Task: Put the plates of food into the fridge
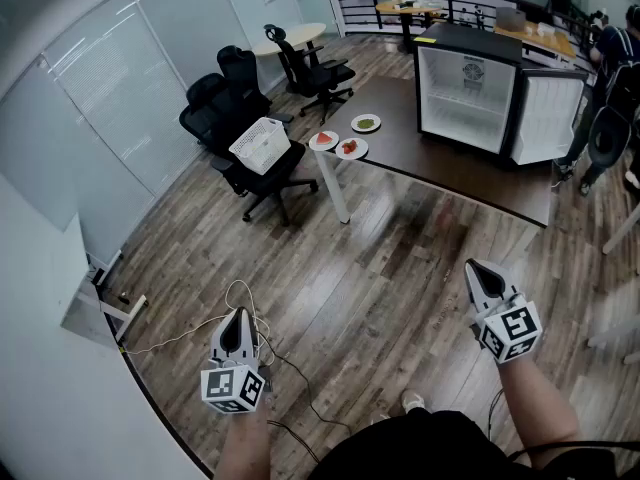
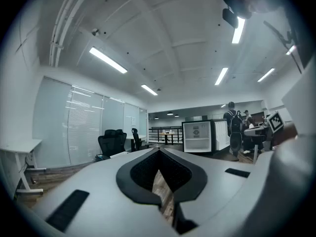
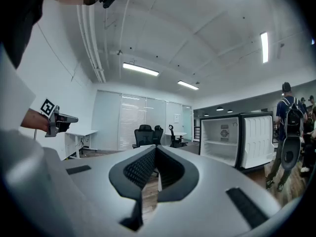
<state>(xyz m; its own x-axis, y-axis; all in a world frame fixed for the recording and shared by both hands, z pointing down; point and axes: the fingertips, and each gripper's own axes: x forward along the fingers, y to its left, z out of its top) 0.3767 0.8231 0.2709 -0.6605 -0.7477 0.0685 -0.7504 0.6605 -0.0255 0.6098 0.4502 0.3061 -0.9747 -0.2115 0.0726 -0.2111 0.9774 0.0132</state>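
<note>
Nearest, my two grippers, held level over the wood floor: left gripper (image 1: 238, 313), jaws closed and empty; right gripper (image 1: 473, 266), jaws likewise shut on nothing. Beyond, one dark table (image 1: 440, 173) carries one fridge (image 1: 468, 88), its door swung open to the right. Left of the table stands a cluster of black chairs (image 1: 240, 73), number unclear; one holds a white basket (image 1: 259, 145). Three plates (image 1: 351, 148) sit at the table's near-left corner, well apart from the fridge: two with red food, one with green.

Both forearms reach up from the frame's bottom edge. The left gripper (image 1: 238, 318) and right gripper (image 1: 478, 270) point level, jaws together, empty.
</note>
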